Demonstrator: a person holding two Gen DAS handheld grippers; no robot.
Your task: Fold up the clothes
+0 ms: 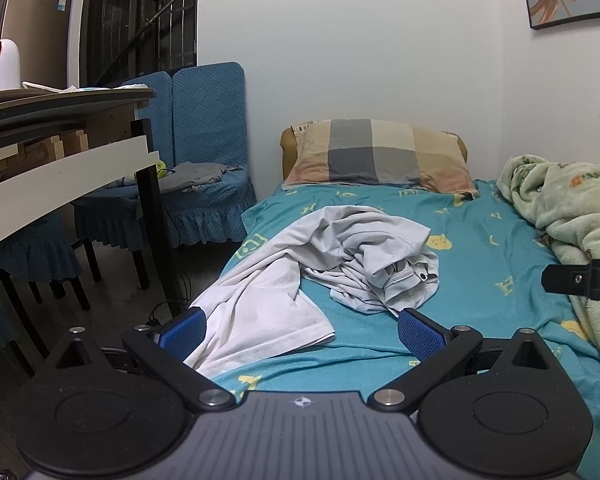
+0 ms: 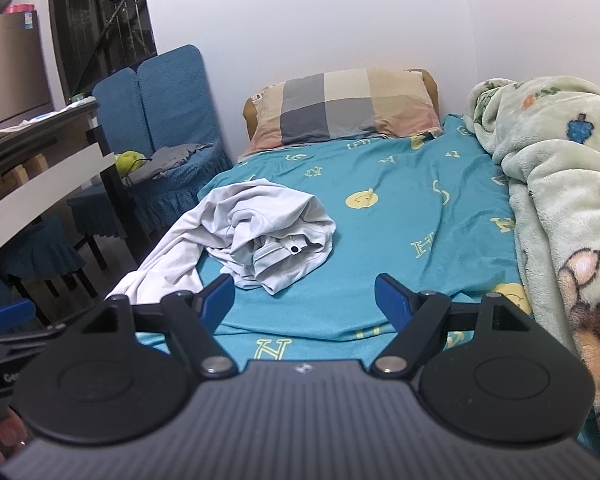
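- Clothes: one crumpled pale grey-white garment (image 1: 332, 256) lies in a heap on the bed (image 1: 480, 248). It sits just ahead of the left gripper and ahead-left of the right gripper. One flap trails back to the mattress edge, next to the left gripper's left finger.
- Bed's teal sheet with yellow letters spreads out under and ahead of both grippers.
- Fleece blanket (image 2: 560, 200) is bunched to the right of both grippers.
- Checked pillow (image 2: 348, 104) is far ahead, at the wall.
- Blue-covered chairs (image 1: 204, 128) and a table (image 1: 60, 152) are off to the left, on the floor side.
- Left gripper (image 1: 300, 332): jaws wide apart, holding nothing, blue pads (image 1: 420, 336) clear of the heap.
- Right gripper (image 2: 304, 300): jaws wide apart, empty, over bare sheet.
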